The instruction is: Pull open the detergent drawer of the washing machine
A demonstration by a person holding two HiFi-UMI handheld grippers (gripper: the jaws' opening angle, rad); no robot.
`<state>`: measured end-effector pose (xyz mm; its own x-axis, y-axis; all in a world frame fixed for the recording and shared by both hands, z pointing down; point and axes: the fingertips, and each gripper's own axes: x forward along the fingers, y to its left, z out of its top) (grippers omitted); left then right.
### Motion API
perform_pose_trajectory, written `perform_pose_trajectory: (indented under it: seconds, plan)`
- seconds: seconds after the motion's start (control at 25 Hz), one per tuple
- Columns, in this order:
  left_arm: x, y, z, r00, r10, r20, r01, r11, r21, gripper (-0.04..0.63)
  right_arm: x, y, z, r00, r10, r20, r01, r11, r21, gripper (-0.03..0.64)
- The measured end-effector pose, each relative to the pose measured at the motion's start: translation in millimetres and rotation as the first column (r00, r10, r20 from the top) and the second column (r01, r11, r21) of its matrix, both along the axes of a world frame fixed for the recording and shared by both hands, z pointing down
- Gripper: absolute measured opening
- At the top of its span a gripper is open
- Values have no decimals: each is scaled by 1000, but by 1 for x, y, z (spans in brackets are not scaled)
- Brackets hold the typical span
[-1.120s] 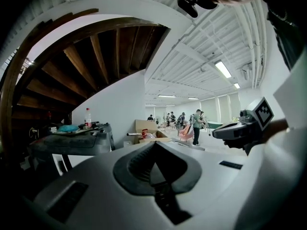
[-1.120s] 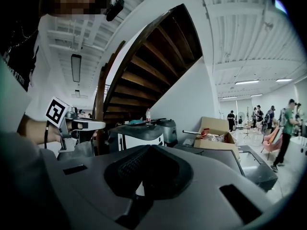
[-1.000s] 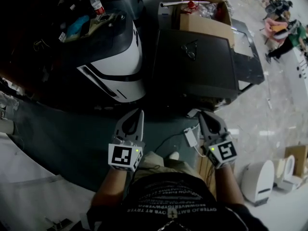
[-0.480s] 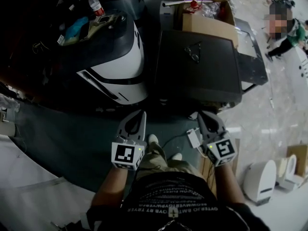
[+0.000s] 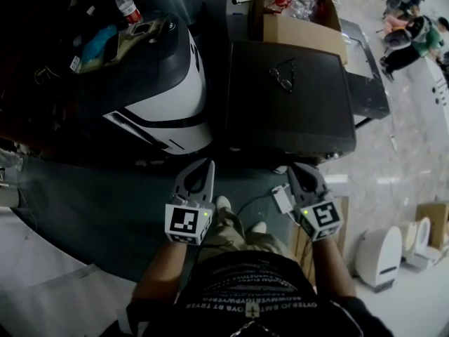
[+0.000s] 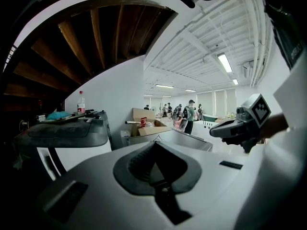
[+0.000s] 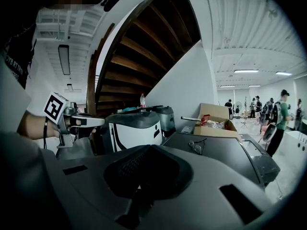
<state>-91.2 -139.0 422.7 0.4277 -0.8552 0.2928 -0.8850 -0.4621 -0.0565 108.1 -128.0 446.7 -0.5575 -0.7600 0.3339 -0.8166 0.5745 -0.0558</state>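
The washing machine (image 5: 287, 104) is a dark grey box with a flat top, seen from above in the head view; its front and the detergent drawer are hidden from here. A pair of glasses (image 5: 282, 76) lies on its top. My left gripper (image 5: 203, 166) is shut and empty, held short of the gap between the washing machine and a white rounded machine (image 5: 165, 83). My right gripper (image 5: 298, 168) is shut and empty too, just before the washing machine's near edge. The right gripper view shows the washing machine (image 7: 225, 157) past the shut jaws, with my left gripper (image 7: 72, 121) off to the side.
An open cardboard box (image 5: 302, 12) stands behind the washing machine. A plastic bottle (image 5: 126, 5) and clutter sit on the white machine. A white power adapter (image 5: 280, 199) with a cable lies on the floor. White appliances (image 5: 379, 258) stand at the right. People (image 5: 410, 34) are far off.
Both grippers have moved a little forward toward the machines and lower. Their jaws stayed shut.
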Motion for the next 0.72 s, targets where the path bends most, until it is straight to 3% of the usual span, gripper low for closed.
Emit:
perform_pose_trajectory:
  seconds: [0.24, 0.4, 0.72]
  plan:
    - [-10, -19, 19, 1000, -9, -16, 8, 999, -38, 3, -9, -18, 19, 1000, 3, -21, -3, 1000, -31, 2]
    - [-14, -30, 42, 1000, 14, 21, -13, 998, -69, 3, -12, -27, 37, 999, 7, -37, -9, 998, -57, 2]
    - [-12, -53, 78, 999, 46, 25, -43, 993, -114, 3, -11, -46, 77, 997, 25, -80, -34, 993, -117, 2]
